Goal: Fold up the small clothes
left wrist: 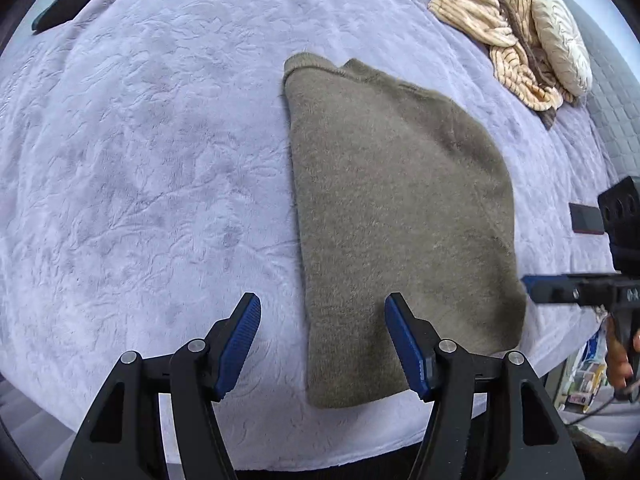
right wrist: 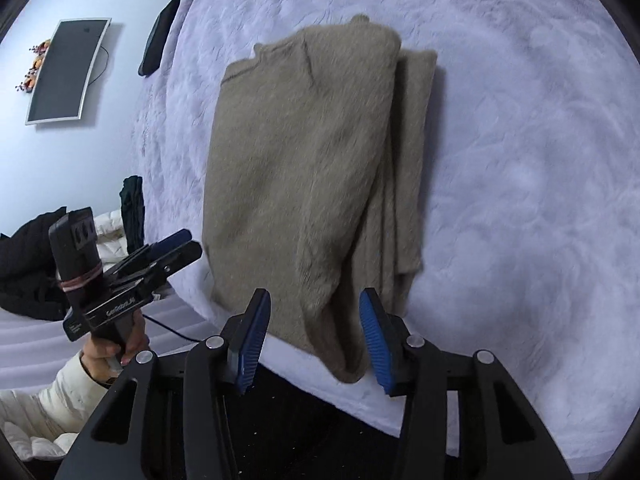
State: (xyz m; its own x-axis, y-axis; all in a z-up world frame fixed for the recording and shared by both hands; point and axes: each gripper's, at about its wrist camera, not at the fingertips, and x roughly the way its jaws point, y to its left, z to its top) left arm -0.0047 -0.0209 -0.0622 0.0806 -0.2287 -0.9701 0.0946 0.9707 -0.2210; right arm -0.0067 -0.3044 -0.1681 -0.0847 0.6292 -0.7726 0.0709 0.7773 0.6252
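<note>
Right now the olive-grey knit sweater lies flat on the lilac fleece blanket, already folded into a long narrow stack, its near end hanging a little over the blanket's edge toward me. Its long axis runs from 6 o'clock to 12 o'clock in both wrist views, collar end at 12.

My left gripper is wide open and holds nothing; the sweater's left edge sits just past its right finger, so the cloth lies at about 1 o'clock from it. My right gripper is also spread wide and empty, and the sweater's near end droops straight between its 2 fingers at 12 o'clock, though I cannot tell whether the pads touch the knit.

I judge the right gripper nearer the hem, so a lengthwise fold toward the collar would start there, with the left coming in from 9 o'clock on the other near corner.

A striped cream garment lies heaped well apart at 1 o'clock.
</note>
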